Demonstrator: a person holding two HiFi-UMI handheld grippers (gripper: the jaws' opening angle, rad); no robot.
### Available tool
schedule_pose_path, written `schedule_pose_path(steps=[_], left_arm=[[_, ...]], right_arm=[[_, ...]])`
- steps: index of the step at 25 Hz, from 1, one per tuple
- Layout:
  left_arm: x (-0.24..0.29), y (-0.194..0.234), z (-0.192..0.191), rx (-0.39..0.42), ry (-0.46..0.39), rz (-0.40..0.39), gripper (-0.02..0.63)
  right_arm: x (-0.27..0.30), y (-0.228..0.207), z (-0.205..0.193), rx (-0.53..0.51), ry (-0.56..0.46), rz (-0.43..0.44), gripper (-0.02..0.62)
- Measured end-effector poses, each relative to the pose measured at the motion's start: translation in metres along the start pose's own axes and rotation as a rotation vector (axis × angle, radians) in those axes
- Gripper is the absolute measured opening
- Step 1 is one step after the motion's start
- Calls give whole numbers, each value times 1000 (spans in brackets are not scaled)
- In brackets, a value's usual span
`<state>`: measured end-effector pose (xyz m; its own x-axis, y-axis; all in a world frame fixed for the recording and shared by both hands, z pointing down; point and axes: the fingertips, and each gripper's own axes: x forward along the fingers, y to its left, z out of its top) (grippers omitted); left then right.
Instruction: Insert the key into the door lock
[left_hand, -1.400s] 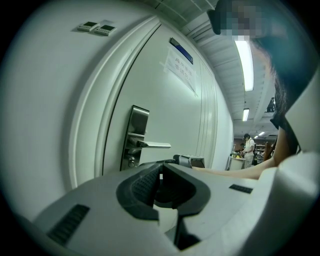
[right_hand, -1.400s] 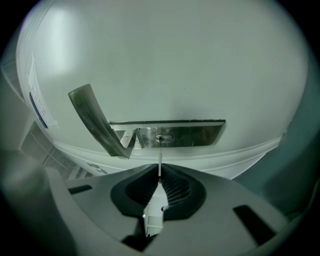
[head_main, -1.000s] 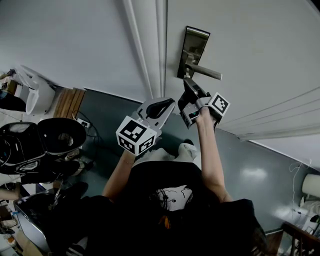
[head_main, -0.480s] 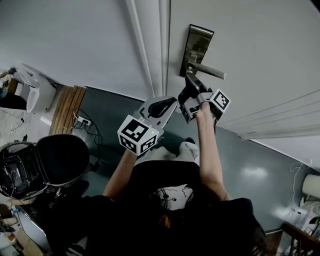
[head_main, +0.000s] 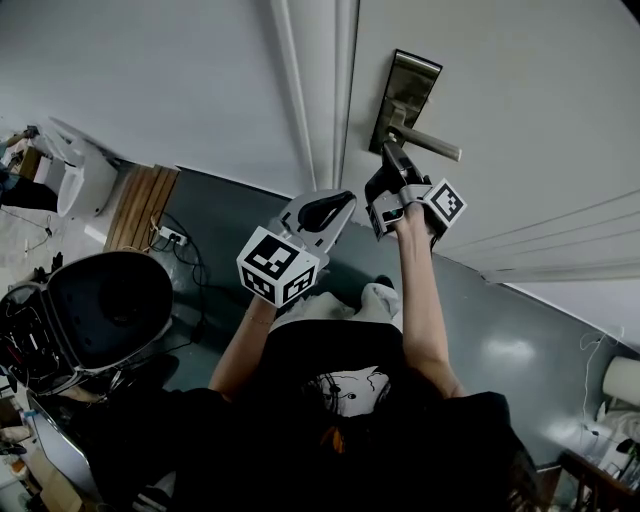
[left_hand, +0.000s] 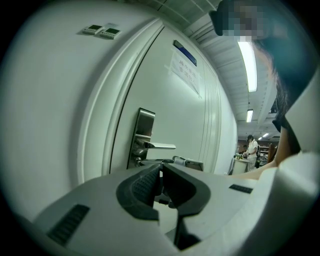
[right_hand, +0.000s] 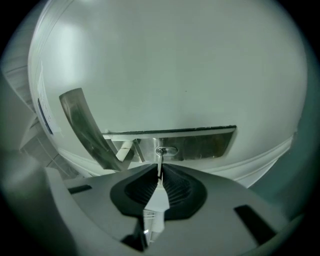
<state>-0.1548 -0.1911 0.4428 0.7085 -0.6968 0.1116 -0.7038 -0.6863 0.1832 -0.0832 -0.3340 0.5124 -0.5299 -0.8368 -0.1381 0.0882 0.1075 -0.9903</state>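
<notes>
My right gripper (head_main: 391, 154) is raised to the steel lock plate (head_main: 405, 95) on the white door (head_main: 520, 90), just under the lever handle (head_main: 432, 145). In the right gripper view it (right_hand: 159, 171) is shut on a thin silver key (right_hand: 159, 165). The key's tip meets the keyhole (right_hand: 166, 150) in the lock plate (right_hand: 200, 145); how deep it sits I cannot tell. My left gripper (head_main: 343, 199) hangs lower left of the lock, shut and empty (left_hand: 160, 171). From there the lock plate (left_hand: 144, 135) and handle (left_hand: 161, 146) show ahead.
The white door frame (head_main: 318, 100) runs left of the lock. A black office chair (head_main: 100, 310), a wooden panel (head_main: 140, 205) and a power strip with cables (head_main: 172, 240) lie on the grey floor at left. A person (left_hand: 251, 150) stands far down the corridor.
My right gripper has moved up and closer to the lock plate with the key. The left gripper has stayed about where it was. The black chair at left has turned.
</notes>
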Motion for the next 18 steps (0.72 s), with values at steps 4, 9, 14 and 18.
schedule_pose_path(steps=[4,9,14,18], left_arm=[[1,-4,-1,-3,-3,-11,23],[-1,-9,0,-6,-1,-22,23],[2,-14,3,-23,-3,-35,23],[8,-19,0,-33,5,-47,23]], right_arm=[[-9,1,2,-107,-5,-30,26],[-37,1,0,-249,51,-89,32],[-69,8,-2,-370,99,-146,32],[-89,19,-15,-438,161,-162,32]])
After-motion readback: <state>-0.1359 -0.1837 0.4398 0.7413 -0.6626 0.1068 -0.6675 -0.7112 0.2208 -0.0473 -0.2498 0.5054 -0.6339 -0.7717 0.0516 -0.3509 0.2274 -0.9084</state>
